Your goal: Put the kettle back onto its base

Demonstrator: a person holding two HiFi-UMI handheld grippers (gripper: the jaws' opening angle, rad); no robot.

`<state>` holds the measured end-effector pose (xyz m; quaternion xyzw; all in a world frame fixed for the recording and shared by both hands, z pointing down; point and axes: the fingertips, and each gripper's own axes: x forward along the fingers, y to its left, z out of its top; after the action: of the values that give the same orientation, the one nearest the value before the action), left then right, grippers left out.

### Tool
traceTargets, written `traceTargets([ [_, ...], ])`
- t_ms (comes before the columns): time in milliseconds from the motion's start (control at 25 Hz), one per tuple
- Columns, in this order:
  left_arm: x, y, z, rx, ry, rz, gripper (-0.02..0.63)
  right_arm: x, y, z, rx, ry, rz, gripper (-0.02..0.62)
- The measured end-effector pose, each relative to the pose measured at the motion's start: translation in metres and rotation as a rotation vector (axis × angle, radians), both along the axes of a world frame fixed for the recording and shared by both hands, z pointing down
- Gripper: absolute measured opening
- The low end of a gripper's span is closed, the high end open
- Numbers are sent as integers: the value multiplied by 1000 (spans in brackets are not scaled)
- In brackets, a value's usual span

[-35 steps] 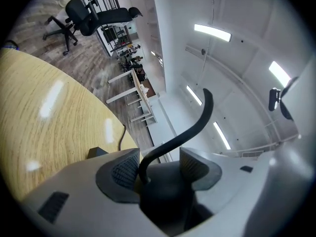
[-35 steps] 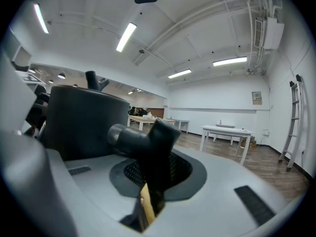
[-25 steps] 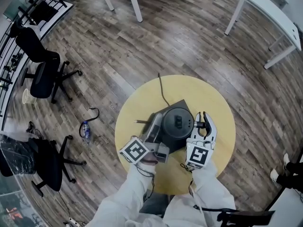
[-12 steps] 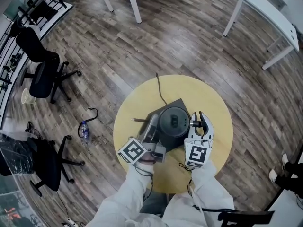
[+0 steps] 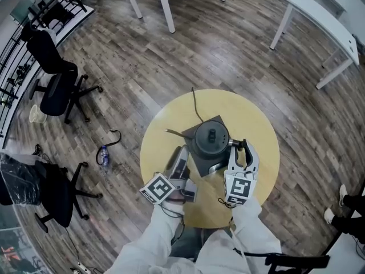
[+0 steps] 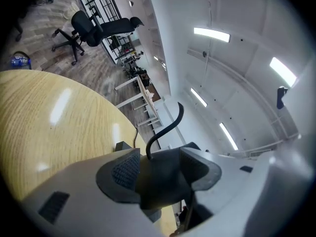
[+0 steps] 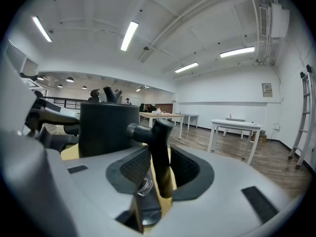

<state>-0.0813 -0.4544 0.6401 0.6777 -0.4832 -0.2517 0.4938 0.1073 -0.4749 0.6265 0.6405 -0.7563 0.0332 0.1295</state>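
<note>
Head view: the round yellow table [image 5: 256, 124] carries the square dark base [image 5: 198, 163], its cord [image 5: 194, 104] trailing off the far edge. The black kettle [image 5: 211, 138] is over the middle of that base; whether it is already seated or hangs just above, no view shows. Its long axis runs across the table, spout towards the person's left and handle towards the right, so each hand has one end. The right gripper [image 5: 240, 148] is clamped on the handle [image 7: 159, 152]. The left gripper [image 5: 182, 153] has its jaws half apart, and a dark part of the kettle at the root of the curved spout [image 6: 165, 125] fills the gap. Any remaining move is probably straight down.
</note>
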Motion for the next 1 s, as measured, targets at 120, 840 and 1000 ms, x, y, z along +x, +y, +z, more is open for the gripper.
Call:
traceTargets([
  [120,1,13,-10,48,-22,13,250,4,20,-3,1,-21,16,109],
  [840,42,152,-101,178,-679,182,8,-32,149,-70,-103,-113,-103,106],
  [1000,48,183,-94,180,-764,242,2,-45,182,-66,-173,-132,-151,12],
])
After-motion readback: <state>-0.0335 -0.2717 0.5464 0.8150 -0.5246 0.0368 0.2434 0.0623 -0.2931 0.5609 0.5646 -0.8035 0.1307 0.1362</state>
